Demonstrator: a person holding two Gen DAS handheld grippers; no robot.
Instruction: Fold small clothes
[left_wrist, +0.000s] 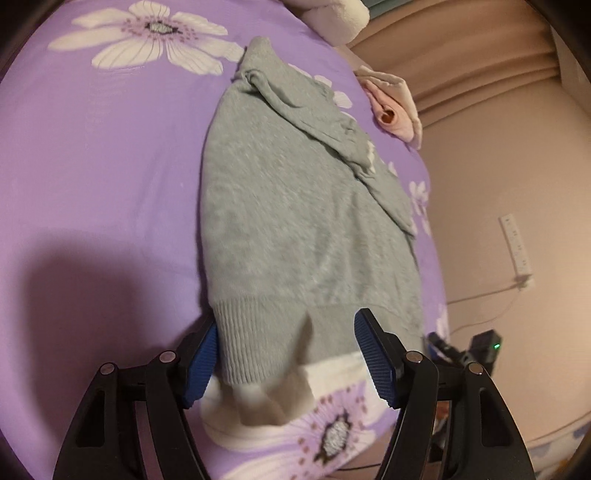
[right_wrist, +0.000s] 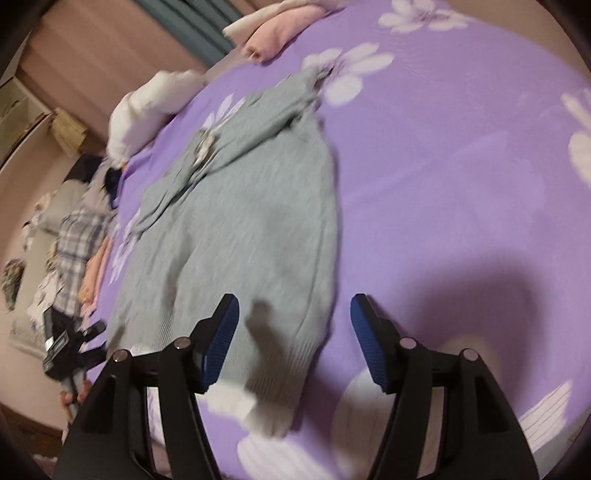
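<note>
Both my left claw (left_wrist: 284, 354) and right claw (right_wrist: 293, 341) gape wide at the grey sweater's (left_wrist: 295, 206) ribbed hem (left_wrist: 243, 332) on the bed (left_wrist: 92, 184). I should pinch both hem corners squarely, then lift evenly toward the collar.

I can read no text, label, brand or number anywhere from either of my wrist views (the right one is blurred besides).

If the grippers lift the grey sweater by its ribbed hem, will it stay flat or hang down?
The grey sweater looks like soft knit with creased sleeves, so it will probably droop and sag. Its ribbed hem should grip well on the textured pads. It likely drags on the bedsheet.
</note>
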